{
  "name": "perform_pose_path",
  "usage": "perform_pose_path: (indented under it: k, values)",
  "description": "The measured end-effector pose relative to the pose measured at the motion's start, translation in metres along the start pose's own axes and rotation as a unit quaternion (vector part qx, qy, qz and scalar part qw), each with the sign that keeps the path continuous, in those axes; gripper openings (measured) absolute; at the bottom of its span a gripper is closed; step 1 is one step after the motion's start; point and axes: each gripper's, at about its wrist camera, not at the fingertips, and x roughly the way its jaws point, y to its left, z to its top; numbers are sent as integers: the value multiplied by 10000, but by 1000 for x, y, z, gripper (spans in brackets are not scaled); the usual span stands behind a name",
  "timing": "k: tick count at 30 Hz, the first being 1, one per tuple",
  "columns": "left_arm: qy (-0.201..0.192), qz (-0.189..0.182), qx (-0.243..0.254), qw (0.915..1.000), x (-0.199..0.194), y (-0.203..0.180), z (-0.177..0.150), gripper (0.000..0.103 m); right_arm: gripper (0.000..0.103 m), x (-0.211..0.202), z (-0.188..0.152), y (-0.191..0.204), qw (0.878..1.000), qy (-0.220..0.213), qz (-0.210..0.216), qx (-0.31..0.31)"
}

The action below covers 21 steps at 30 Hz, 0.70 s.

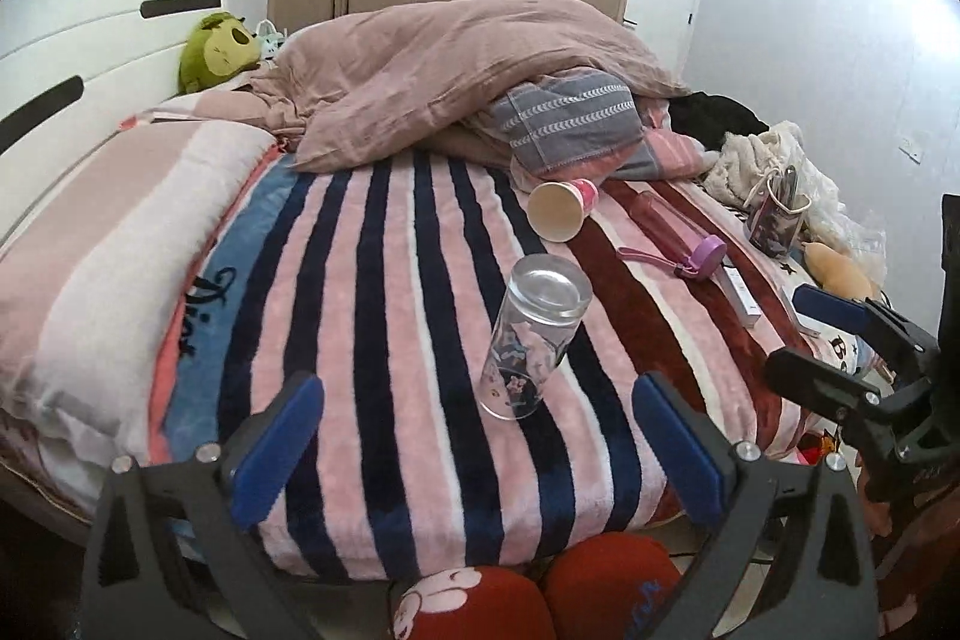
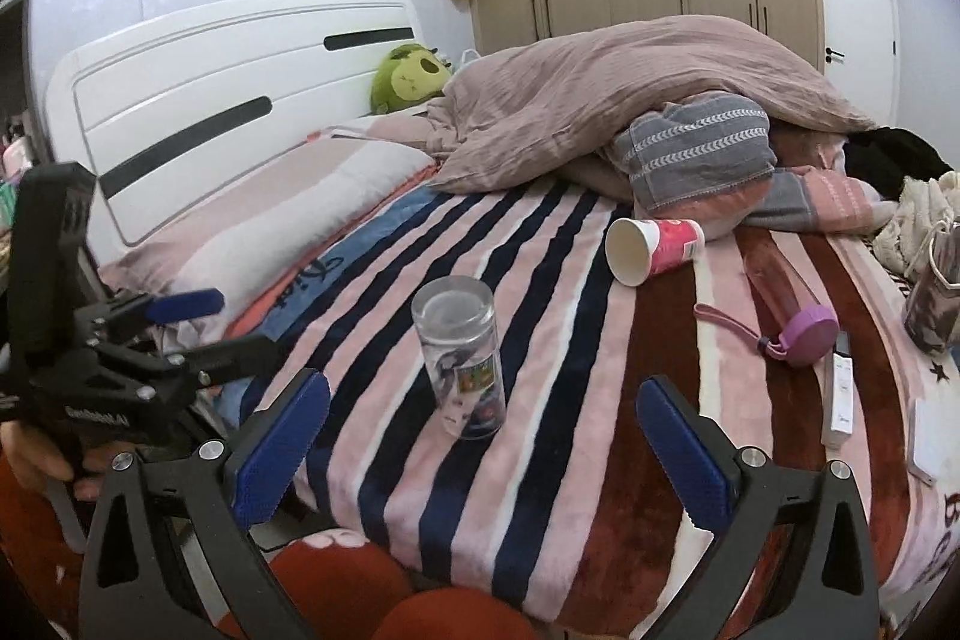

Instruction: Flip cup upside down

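A wide bed covered by a fleecy blanket striped in pink, navy and white filled both views, with a crumpled dusty-pink duvet heaped at its far end. On the stripes stood the clear printed glass cup, already upside down: its thick base faced up and its mouth pressed into the fleece. In the left wrist view it leaned a little to the right; in the right wrist view the same cup looked nearly upright.

Beyond it, near the duvet, a pink paper cup lay on its side with its cream-coloured opening towards the cameras. Just to its right lay a dark red bottle with a purple lid and pink strap.

The left gripper hovered at the near edge of the bed, its blue-padded jaws spread wide, the glass cup beyond them and touching neither. The right gripper was held likewise, jaws wide apart and empty, the cup just ahead between the pads' lines but clear of both.
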Motion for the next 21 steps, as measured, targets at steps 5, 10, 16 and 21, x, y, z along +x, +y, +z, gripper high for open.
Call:
perform_pose_path:
  k: [5,10,16,21]
  values:
    - [-81,33,-27,10000,-12,-2,-3,102,103,-13,-3,6,10000,-69,33,-13]
    - [-88,83,-18,9999,-17,-7,-5,102,103,-19,-6,7,10000,-63,14,10]
    - [-124,59,6,9999,-23,-10,-6,102,103,-23,-8,3,9999,-68,42,87]
    - [-148,53,22,9999,-25,-11,-6,102,103,-24,-9,4,9999,-71,60,69]
